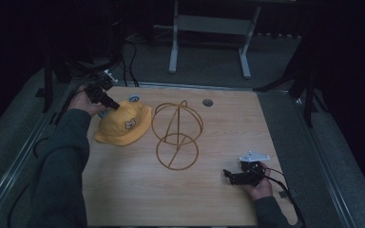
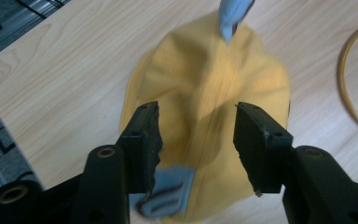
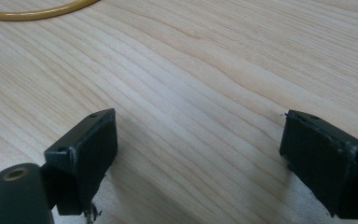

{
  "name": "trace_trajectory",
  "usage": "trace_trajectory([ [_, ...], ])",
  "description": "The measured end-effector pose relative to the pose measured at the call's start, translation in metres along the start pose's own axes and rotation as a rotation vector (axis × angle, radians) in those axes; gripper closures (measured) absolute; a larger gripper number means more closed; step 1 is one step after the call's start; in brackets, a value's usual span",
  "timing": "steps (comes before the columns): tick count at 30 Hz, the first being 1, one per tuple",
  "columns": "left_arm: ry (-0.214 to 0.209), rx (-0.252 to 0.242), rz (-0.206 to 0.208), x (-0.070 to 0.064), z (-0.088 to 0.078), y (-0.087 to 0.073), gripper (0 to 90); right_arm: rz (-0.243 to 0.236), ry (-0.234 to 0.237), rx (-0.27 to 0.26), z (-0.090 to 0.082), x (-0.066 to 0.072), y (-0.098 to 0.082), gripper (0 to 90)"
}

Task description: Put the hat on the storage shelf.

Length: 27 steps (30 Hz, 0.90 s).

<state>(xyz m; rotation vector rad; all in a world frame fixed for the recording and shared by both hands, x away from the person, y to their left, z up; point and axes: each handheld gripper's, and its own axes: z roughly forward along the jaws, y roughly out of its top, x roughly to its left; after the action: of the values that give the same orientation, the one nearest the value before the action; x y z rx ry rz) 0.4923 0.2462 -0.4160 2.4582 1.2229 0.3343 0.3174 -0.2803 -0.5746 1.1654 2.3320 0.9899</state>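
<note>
A yellow bucket hat (image 1: pixel 123 124) with a small bear patch lies on the wooden table (image 1: pixel 209 199) at the back left. My left gripper (image 1: pixel 114 105) hovers at the hat's far left edge. In the left gripper view its jaws stand apart over the hat (image 2: pixel 214 93) with nothing pressed between the pads, so it is open (image 2: pixel 196 126). Light blue tabs (image 2: pixel 233 16) show at two edges of the hat. My right gripper (image 1: pixel 225 175) rests low at the table's front right, open (image 3: pixel 198 140) over bare wood.
A golden wire stand (image 1: pixel 177 135), a ring base with upright hoops, stands mid-table just right of the hat; its ring also shows (image 2: pixel 354 79) (image 3: pixel 37 11). A round cable hole (image 1: pixel 207 102) sits near the back edge. Another table's legs (image 1: pixel 173 42) stand beyond.
</note>
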Motion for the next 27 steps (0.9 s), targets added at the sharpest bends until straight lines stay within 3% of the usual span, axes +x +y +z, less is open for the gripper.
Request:
trace_trajectory([
  [4,0.009,0.034,0.025,-0.006,0.012,0.008,45.5,0.0,0.0,0.0,0.0,0.0,0.0,11.1],
  [7,0.013,0.053,0.011,-0.007,0.02,0.012,44.4,-0.001,0.0,0.0,0.0,0.0,0.0,11.1],
  [9,-0.011,0.08,0.004,-0.007,0.026,0.014,44.7,-0.001,0.0,0.0,0.0,0.0,0.0,11.1],
  [11,-0.019,0.103,0.011,-0.009,0.031,0.015,47.7,-0.001,0.0,0.0,0.0,0.0,0.0,11.1],
  [12,-0.016,0.117,0.022,-0.009,0.032,0.016,57.0,0.0,0.0,0.0,0.0,0.0,0.0,11.1],
  [13,-0.007,0.122,0.025,-0.011,0.032,0.016,57.0,0.0,0.0,0.0,0.0,0.0,0.0,11.1],
  [16,0.015,0.147,0.054,-0.015,0.032,0.016,74.0,0.0,0.0,0.0,0.0,0.0,0.0,11.1],
  [18,0.025,0.161,0.071,-0.018,0.03,0.016,78.1,0.0,0.0,0.0,0.0,0.0,0.0,11.1],
  [23,0.006,0.144,0.076,-0.021,0.022,0.015,80.4,0.0,0.0,0.0,0.0,0.0,0.0,11.1],
  [27,-0.011,0.119,0.093,-0.023,0.004,0.015,80.8,-0.001,0.0,0.0,0.0,0.0,0.0,11.1],
])
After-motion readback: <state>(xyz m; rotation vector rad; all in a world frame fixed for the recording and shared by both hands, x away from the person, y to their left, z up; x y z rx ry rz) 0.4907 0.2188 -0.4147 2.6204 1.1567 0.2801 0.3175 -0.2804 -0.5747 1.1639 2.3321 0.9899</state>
